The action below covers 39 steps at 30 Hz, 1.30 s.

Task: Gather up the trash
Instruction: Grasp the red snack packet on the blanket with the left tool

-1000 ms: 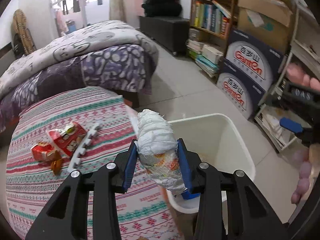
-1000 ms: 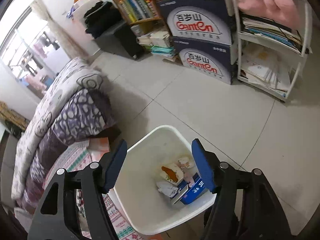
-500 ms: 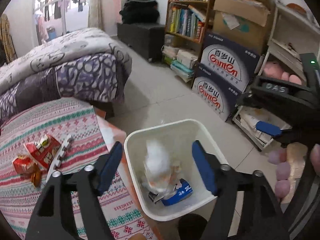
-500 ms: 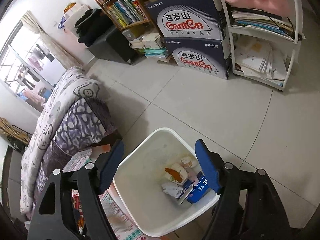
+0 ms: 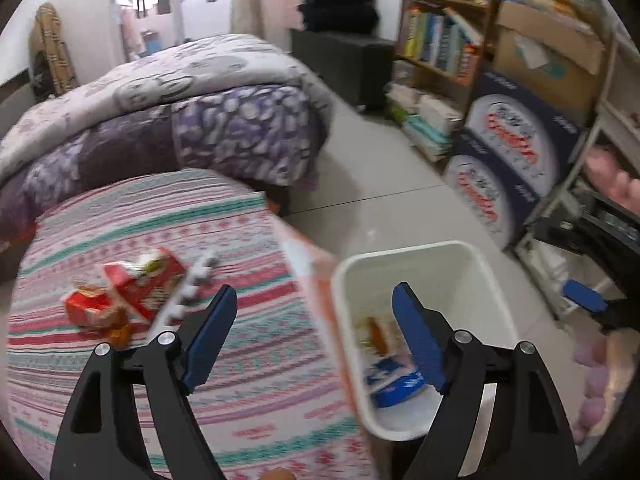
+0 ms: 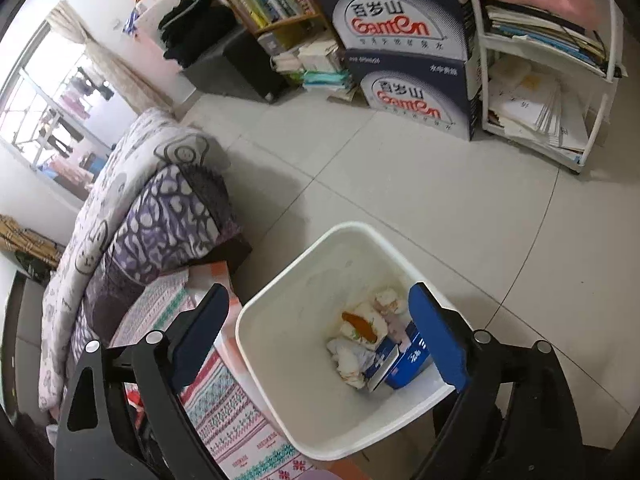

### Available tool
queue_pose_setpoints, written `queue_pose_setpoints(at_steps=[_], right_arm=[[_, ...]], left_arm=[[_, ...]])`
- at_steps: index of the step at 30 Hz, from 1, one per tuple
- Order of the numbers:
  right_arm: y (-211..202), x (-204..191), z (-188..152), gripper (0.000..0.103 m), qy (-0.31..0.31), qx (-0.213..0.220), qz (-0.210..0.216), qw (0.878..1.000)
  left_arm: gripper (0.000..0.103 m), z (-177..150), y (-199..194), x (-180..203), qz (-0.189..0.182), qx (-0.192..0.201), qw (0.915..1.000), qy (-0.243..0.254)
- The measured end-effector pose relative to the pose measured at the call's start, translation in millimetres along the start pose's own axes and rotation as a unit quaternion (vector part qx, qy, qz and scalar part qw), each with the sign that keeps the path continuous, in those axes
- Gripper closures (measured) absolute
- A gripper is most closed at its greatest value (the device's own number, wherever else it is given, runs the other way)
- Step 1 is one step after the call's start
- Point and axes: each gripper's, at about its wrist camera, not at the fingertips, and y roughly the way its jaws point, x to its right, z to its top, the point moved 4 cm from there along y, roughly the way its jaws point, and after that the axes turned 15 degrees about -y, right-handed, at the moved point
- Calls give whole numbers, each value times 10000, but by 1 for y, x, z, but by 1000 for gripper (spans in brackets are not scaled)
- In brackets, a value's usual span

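Note:
A white bin stands on the floor beside the table, holding crumpled white wrappers and a blue carton. My left gripper hangs over the table's edge and the bin's left rim, its jaws opening with nothing between them. My right gripper is above the bin, its jaws opening too, empty. Red snack packets and a white toothed strip lie on the patterned tablecloth, up and left of the left gripper.
A bed with a purple quilt lies beyond the table. Bookshelves, stacked water cartons and a white rack of papers line the far side across the tiled floor. The right gripper's blue finger shows in the left wrist view.
The left gripper opened and let go of the white wrapped bundle, which fell into the bin, then swung left toward the table. The right gripper's jaws widened over the bin.

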Motion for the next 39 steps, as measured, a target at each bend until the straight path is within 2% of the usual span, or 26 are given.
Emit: queue_pose_setpoints(at_steps=[6,11,15,18,20,21,23,24,28,29,30,33,35,36,37,38,39], right_arm=[[12,-22,-9,12,-257,-263,100,9993],[24,-35,-16,12,-319,-525,220,9979],[33,-47,-22,12,-328,-707,347,9963],[35,-59,-26,11,-499,-718,365,9955],[37,-69,-29,11,-635,-736,373,9946],[38,-72,-30,11,-693,-750,375,9941],[40,-79,-34,11,-839,-790,362,9927],[41,-82,-35,11,-901,-800,349,9921],[43,-94,-39,11,-1151,-781,318,9898],[44,-98,-40,11,-1228,-775,315,9889],[45,-101,-41,11,-1280,-767,303,9883],[47,-115,-45,11,-1402,-774,324,9866],[51,-126,-51,11,-1503,-870,408,9840],[53,-130,-54,11,-1550,-922,452,9826],[55,-135,-57,11,-1590,-967,491,9813],[58,-140,-62,11,-1657,-1028,540,9793],[61,-145,-66,11,-1735,-1079,566,9773]], left_arm=[[23,20,23,-54,772,-168,9966,-250],[23,31,39,-106,1353,-273,9893,-475],[23,32,42,-161,1729,-317,9757,-1308],[23,36,38,-206,1862,-207,9562,-2249],[23,39,33,-239,1828,-148,9349,-3038],[23,39,33,-249,1817,-150,9270,-3278],[23,36,37,-275,1824,-217,9019,-3910],[23,35,40,-282,1805,-278,8942,-4087],[23,16,67,-312,1523,-752,8497,-4991],[23,14,71,-315,1449,-792,8441,-5101],[23,13,75,-317,1376,-806,8425,-5145],[23,16,90,-316,1201,-933,8498,-5047],[33,12,96,-315,1131,-1056,8511,-5016],[40,14,95,-316,1172,-1008,8574,-4910],[53,16,94,-316,1128,-965,8651,-4792],[59,18,93,-318,1041,-981,8693,-4732],[65,19,91,-319,999,-993,8701,-4723]])
